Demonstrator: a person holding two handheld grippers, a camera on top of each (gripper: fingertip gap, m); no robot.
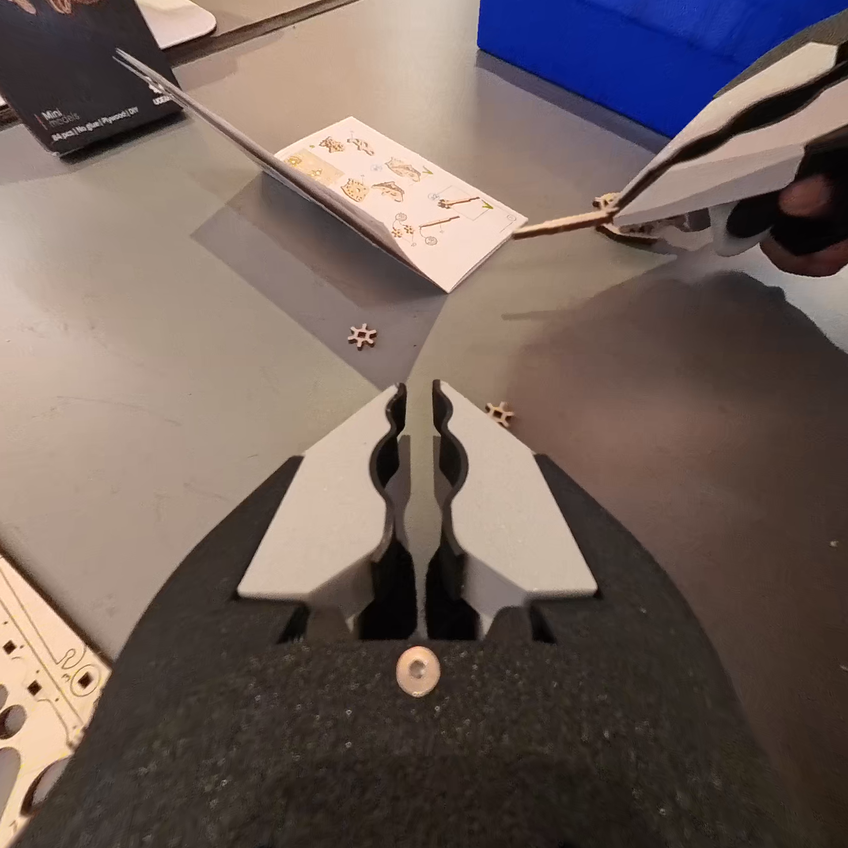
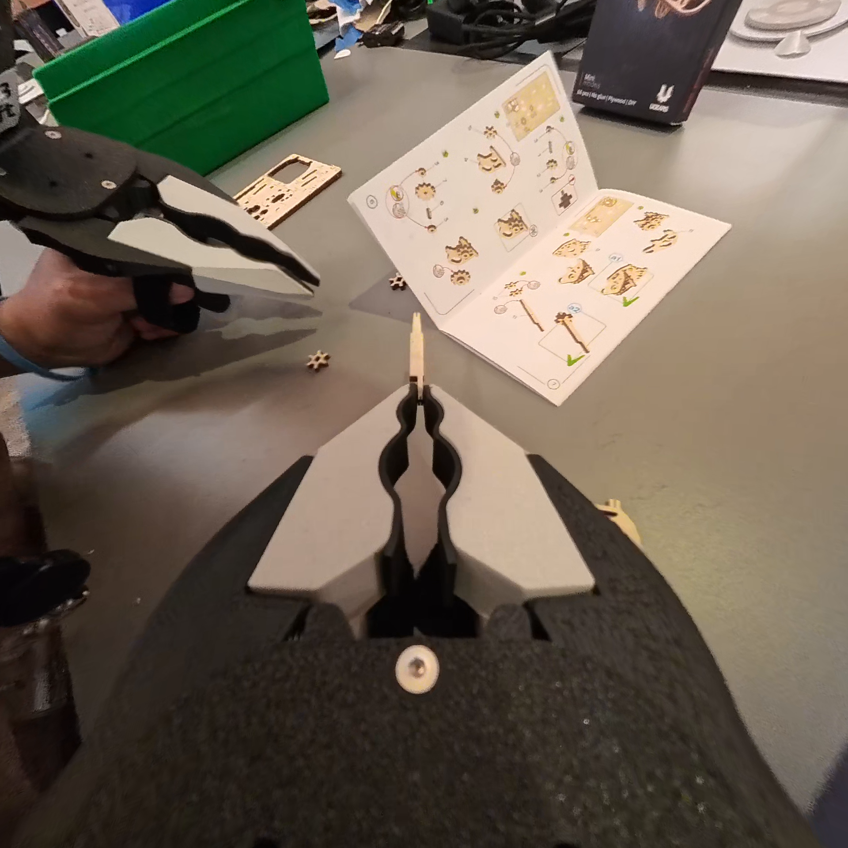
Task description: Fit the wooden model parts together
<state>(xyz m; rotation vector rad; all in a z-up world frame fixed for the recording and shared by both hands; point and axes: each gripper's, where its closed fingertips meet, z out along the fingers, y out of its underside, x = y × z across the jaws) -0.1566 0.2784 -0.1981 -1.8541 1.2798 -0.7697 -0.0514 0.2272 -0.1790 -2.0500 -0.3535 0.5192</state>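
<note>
Grey table (image 2: 688,459), clutter at far edge. Green bin (image 2: 183,87) and blue bin (image 1: 642,59) on it, contents not visible. Dark box (image 2: 651,59) stands behind the open booklet (image 2: 527,257). Punched wood sheet (image 2: 289,188) lies by the green bin. Right gripper (image 2: 420,398) is clamped on a wood stick (image 2: 416,348), held above the table. Left gripper (image 1: 419,390) is slightly open, empty, with one gear (image 1: 362,336) ahead and another gear (image 1: 500,414) just beside its tip.

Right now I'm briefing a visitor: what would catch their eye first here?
The right gripper pinching a slim wooden stick straight out over the grey table. Beyond it lies the open instruction booklet, with small wooden gears scattered beside. The left gripper hangs empty, jaws slightly apart.
</note>
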